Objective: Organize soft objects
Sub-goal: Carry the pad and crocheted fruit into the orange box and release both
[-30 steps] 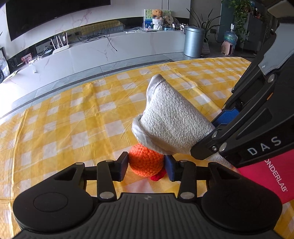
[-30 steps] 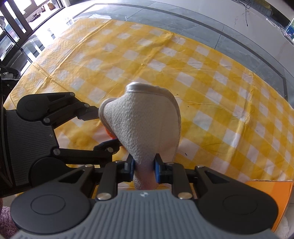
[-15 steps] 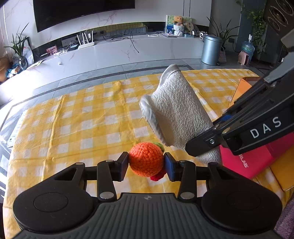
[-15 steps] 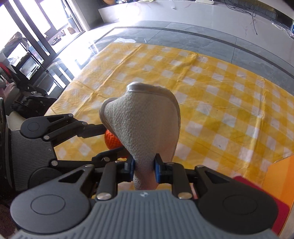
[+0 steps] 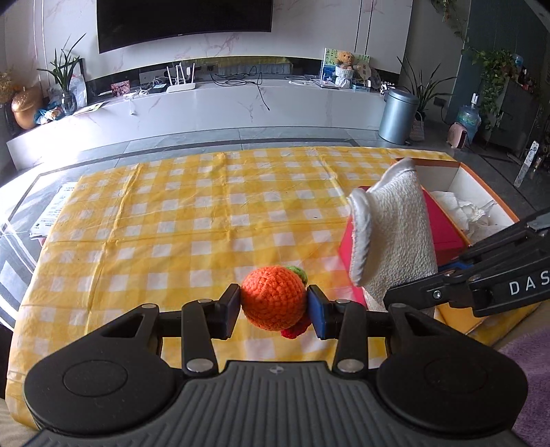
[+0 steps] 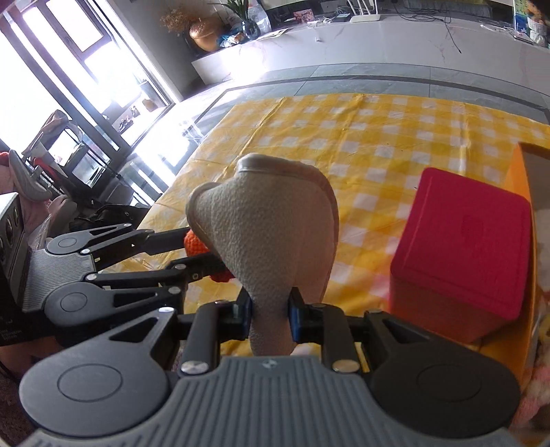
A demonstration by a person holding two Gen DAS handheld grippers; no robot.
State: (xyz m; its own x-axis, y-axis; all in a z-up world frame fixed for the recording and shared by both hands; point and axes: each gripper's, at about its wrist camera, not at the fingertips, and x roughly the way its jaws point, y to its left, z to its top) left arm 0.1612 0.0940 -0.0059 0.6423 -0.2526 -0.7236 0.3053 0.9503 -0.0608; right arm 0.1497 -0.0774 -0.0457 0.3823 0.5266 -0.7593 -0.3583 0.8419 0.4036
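Lifted cloth [image 6: 264, 237], long axis upright

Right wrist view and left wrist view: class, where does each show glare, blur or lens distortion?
Right wrist view: windows at upper left blown out white; red box softly blurred; white cloth backlit and dim. Left wrist view: evenly lit, sharp on the orange crochet ball; fisheye curves the TV and white counter.
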